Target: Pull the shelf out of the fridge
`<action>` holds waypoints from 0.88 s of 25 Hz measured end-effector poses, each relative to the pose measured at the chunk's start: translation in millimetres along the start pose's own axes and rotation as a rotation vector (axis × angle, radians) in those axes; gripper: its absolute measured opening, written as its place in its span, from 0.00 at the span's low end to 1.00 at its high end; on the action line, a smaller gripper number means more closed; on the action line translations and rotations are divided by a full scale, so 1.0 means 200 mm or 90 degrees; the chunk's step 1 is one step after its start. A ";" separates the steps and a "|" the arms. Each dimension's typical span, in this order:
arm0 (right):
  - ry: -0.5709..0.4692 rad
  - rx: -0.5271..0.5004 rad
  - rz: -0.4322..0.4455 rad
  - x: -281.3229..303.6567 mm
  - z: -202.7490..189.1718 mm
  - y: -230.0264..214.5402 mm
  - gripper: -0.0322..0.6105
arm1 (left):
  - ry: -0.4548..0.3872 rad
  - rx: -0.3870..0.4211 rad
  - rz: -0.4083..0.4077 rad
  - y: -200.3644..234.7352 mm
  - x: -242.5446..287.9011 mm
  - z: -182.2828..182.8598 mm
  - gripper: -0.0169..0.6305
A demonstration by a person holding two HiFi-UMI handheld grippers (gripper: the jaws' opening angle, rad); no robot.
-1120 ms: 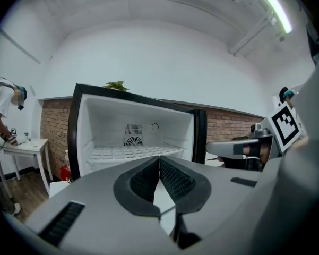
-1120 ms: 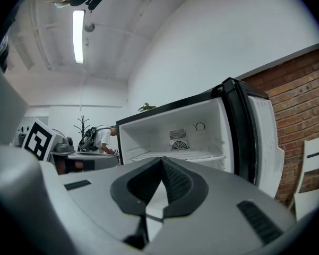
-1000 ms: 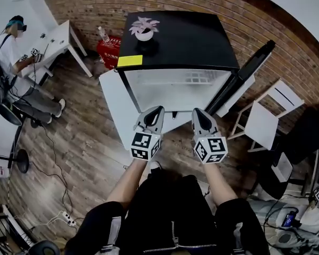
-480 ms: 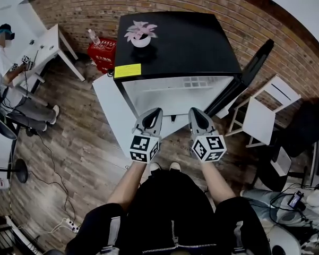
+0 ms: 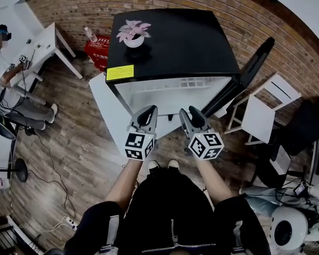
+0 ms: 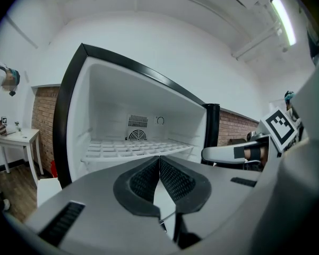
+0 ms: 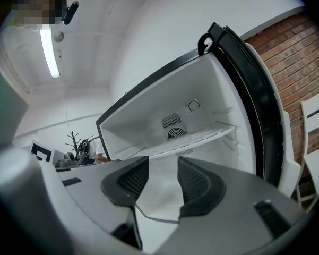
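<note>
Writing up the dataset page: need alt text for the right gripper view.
The right gripper, its grey jaws just opened and nothing between them, faces the open black-framed, white-lined fridge. The fridge's white wire shelf sits in place inside, untouched, with a red brick wall at right.

The left forearm and right forearm reach forward side by side. The left gripper points ahead, nearly level, its jaws pressed together with nothing between them. The right gripper, just beside it but not touching, has just been opening its jaws, which stand apart around empty air. The hands seem to be tucked beneath the marker cubes.
</note>
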State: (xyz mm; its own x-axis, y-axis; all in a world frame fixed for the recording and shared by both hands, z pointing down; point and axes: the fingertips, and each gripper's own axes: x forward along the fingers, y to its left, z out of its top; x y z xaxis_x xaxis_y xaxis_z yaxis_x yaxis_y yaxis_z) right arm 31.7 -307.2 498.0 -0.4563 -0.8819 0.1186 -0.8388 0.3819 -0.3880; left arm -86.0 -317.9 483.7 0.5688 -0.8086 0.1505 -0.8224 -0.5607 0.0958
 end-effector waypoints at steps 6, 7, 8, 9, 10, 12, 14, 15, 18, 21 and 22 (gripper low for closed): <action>-0.029 0.219 0.022 0.02 0.01 -0.10 0.31 | 0.001 0.001 0.002 -0.01 0.01 0.00 0.06; -0.041 0.282 0.025 0.03 0.02 -0.13 0.32 | 0.001 0.001 0.003 -0.01 0.01 0.00 0.06; -0.053 0.331 0.027 0.03 0.02 -0.15 0.32 | 0.001 0.001 0.005 -0.01 0.00 0.00 0.06; -0.062 0.368 0.027 0.03 0.03 -0.17 0.32 | 0.001 0.001 0.006 -0.01 0.00 0.00 0.06; -0.070 0.393 0.027 0.03 0.03 -0.19 0.32 | 0.002 0.000 0.009 -0.01 -0.01 0.00 0.06; -0.085 0.427 0.028 0.05 0.03 -0.21 0.32 | 0.003 -0.001 0.016 0.01 -0.02 0.00 0.06; -0.097 0.444 0.030 0.07 0.04 -0.23 0.31 | 0.002 -0.002 0.024 0.02 -0.04 0.00 0.06; -0.099 0.451 0.029 0.08 0.05 -0.24 0.31 | 0.001 -0.002 0.027 0.03 -0.05 0.00 0.06; -0.110 0.479 0.028 0.14 0.07 -0.29 0.31 | 0.000 -0.003 0.037 0.04 -0.07 0.00 0.06; -0.121 0.506 0.013 0.21 0.08 -0.36 0.30 | 0.001 -0.007 0.048 0.06 -0.10 -0.01 0.06; -0.125 0.520 0.005 0.23 0.08 -0.39 0.30 | 0.001 -0.008 0.051 0.07 -0.11 -0.01 0.06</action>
State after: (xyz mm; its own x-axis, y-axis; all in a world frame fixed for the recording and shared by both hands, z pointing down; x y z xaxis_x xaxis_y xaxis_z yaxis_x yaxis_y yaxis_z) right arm 80.1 -381.3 519.7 -0.3376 -0.9411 -0.0195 -0.3223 0.1350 -0.9370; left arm -108.9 -307.8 483.5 0.5008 -0.8508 0.1593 -0.8656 -0.4917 0.0951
